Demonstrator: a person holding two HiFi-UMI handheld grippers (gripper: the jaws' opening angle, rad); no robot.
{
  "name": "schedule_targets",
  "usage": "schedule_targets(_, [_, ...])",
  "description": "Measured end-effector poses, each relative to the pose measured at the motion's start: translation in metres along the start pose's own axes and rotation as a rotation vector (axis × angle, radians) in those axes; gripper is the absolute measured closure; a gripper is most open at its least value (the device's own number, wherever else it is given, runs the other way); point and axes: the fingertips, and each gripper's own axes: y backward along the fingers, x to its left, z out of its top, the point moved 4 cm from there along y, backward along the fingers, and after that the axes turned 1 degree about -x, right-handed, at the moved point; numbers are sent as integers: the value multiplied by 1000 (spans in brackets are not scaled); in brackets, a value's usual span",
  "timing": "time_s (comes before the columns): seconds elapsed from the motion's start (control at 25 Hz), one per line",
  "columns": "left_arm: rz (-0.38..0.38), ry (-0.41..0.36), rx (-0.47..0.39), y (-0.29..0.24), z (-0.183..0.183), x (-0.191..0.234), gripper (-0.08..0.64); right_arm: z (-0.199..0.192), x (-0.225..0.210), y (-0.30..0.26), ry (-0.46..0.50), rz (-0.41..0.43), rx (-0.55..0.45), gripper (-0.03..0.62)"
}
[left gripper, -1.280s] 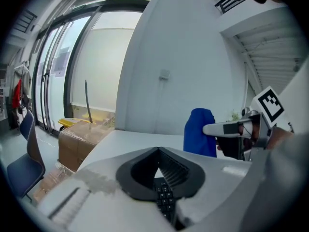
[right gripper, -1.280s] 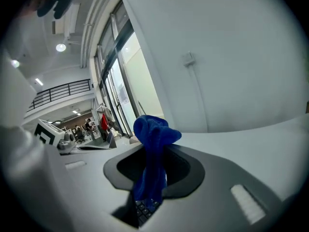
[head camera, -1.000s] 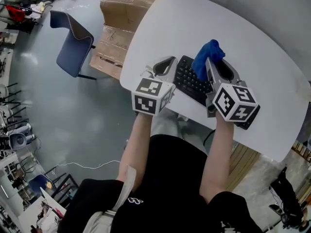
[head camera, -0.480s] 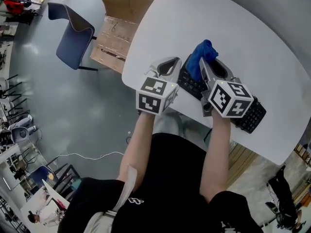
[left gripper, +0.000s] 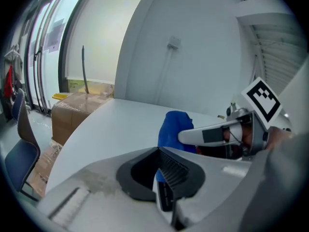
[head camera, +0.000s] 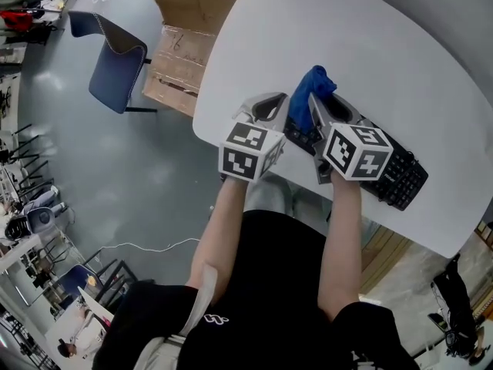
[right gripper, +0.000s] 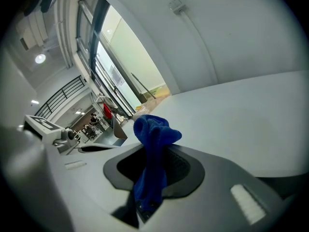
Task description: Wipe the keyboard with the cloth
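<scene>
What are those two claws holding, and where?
The right gripper pinches the blue cloth by its lower part, with the bunched end free. For the left gripper, it cannot be told.

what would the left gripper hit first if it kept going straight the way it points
Probably the cloth held in the right gripper, just ahead; depth is unclear.

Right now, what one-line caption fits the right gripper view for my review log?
Right gripper shut on a bunched blue cloth, with a white table beyond.

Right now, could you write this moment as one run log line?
right gripper: shut on blue cloth | blue cloth: over keyboard end nearest left gripper | left gripper: shut, empty | keyboard: on white table
</scene>
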Motion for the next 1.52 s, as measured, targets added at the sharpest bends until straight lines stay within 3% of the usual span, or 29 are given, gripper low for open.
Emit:
schedule_targets(0.76, [-74, -52, 95, -25, -27, -19, 561, -29, -32, 2, 3, -122, 13, 497])
schedule_targets(1.08, [-118, -77, 118, -34, -34, -35, 561, -36, -47, 19, -20, -173, -4, 497])
schedule_targets(1.28, [-140, -136, 131, -39, -36, -49, 561, -38, -54, 30, -31, -197, -17, 497])
schedule_targets(1.52, [-165, -131, 131, -46, -37, -58, 561, -41, -62, 41, -42, -228, -28, 497])
